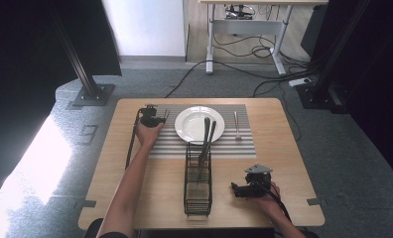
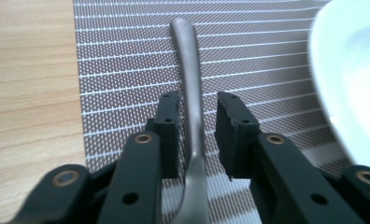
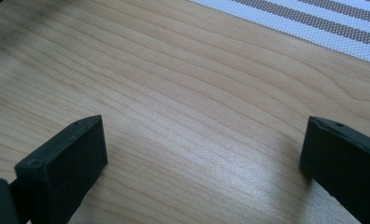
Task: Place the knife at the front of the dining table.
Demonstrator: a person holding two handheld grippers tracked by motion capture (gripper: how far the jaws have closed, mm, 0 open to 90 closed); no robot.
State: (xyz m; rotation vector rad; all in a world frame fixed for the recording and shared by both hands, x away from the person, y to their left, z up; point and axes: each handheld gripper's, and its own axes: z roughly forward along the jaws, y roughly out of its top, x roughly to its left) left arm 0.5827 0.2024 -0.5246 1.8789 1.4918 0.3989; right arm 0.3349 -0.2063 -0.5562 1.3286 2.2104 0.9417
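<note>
A grey metal fork (image 2: 192,107) lies flat on the striped mat (image 2: 127,70), just left of the white plate (image 2: 346,70), handle pointing away

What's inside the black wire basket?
The black wire basket holds two metal utensils, handles sticking up and leaning over the white plate. Their lower ends are too small to identify through the wires.

Left gripper (image 2: 197,135) fingers slightly parted; right gripper (image 3: 202,158) spread wide.
</note>
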